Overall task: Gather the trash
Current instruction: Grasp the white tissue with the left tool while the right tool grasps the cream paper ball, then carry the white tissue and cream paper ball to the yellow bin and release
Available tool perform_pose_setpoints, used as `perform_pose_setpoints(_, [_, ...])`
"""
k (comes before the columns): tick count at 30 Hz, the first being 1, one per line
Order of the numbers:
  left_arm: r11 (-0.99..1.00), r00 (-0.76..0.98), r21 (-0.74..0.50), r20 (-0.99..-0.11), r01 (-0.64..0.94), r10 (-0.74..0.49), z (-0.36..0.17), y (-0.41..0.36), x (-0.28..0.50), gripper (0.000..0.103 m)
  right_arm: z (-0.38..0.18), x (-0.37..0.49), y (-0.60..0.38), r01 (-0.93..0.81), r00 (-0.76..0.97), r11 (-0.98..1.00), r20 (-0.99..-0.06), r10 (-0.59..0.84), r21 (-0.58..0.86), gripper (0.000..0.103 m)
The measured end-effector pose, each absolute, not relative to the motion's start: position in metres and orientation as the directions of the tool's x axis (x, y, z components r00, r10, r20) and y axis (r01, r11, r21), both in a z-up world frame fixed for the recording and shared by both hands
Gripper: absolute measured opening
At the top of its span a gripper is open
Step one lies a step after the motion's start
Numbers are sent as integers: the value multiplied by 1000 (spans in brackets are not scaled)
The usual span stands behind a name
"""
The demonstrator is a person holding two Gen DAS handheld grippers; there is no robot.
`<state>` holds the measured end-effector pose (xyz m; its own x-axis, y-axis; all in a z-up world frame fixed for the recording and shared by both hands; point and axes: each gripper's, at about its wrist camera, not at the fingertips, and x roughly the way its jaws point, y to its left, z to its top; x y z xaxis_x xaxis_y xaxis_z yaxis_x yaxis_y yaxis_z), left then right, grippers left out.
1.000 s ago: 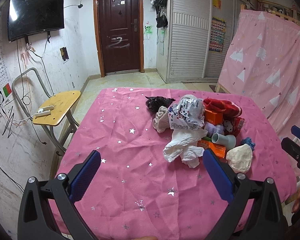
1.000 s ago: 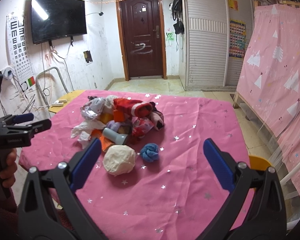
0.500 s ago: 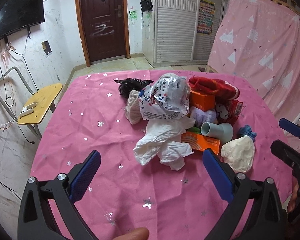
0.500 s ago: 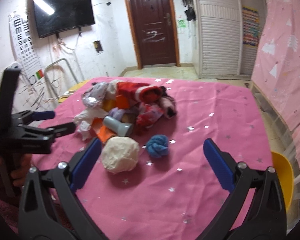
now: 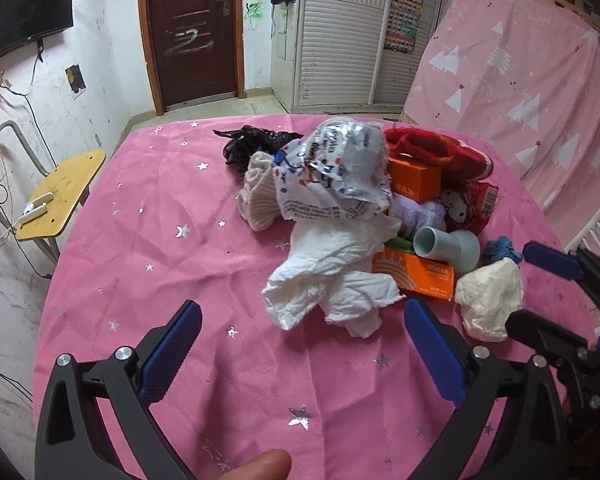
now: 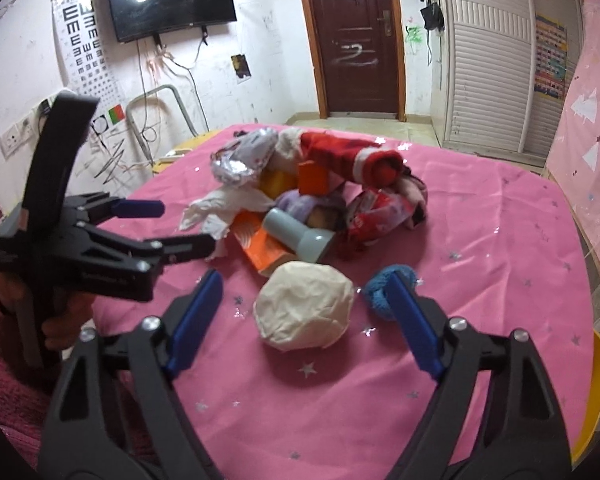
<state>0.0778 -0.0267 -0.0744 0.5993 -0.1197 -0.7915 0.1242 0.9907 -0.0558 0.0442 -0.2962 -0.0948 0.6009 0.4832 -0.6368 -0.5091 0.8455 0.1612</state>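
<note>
Right now I am holding both grippers over the pink worktop, where the trash is lying in a heap. From the left wrist view, my left gripper is standing with its jaws spread wide and nothing between them, and the crumpled white tissue is lying just beyond them at twelve o'clock. Behind it, the printed foil wrapper is sitting on top of the pile, with an orange box and a grey tube at two o'clock. From the right wrist view, my right gripper is closing its jaws around the cream paper ball, which is sitting between the pads without touching them. A blue knitted ball is lying just beside it at three o'clock, partly behind the right pad.
</note>
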Motion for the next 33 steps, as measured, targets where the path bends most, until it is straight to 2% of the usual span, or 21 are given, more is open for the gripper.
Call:
perform_pose_setpoints(6, [984,580,-57,-802,166,-144,-78,-32,98,93,-105,51,-289,-499,580,853,-673,460,153,78])
perform_pose_setpoints(8, [982,571,-64,-806,178,-156,-80,-36,103,91,-106,50,-287,-500,578,854,-679,453,143,74])
perform_pose_setpoints(10, [976,550,-93,-814,195,-188,-84,-38,107,75,-106,50,-286,-503,573,853,-683,452,142,68])
perform_pose_setpoints(11, [974,544,-110,-814,199,-203,-85,-38,107,72,-106,50,-286,-503,573,853,-685,451,141,66])
perform_pose_setpoints(13, [969,532,-133,-816,207,-226,-86,-37,107,59,-107,50,-285,-502,572,853,-686,450,141,59])
perform_pose_setpoints(14, [969,531,-137,-816,208,-229,-87,-36,106,56,-107,49,-285,-503,571,853,-687,449,140,57])
perform_pose_setpoints(15, [970,533,-136,-815,204,-226,-87,-35,105,48,-107,49,-285,-505,569,851,-688,451,140,55])
perform_pose_setpoints(19, [974,542,-134,-813,182,-213,-89,-29,99,19,-108,45,-283,-511,578,851,-685,444,120,54])
perform_pose_setpoints(21, [978,547,-123,-814,171,-198,-90,-29,97,12,-108,44,-283,-510,581,851,-680,447,124,53])
perform_pose_setpoints(33, [979,622,-102,-760,177,-192,-56,-28,56,11,-84,31,-304,-533,579,807,-585,568,256,53])
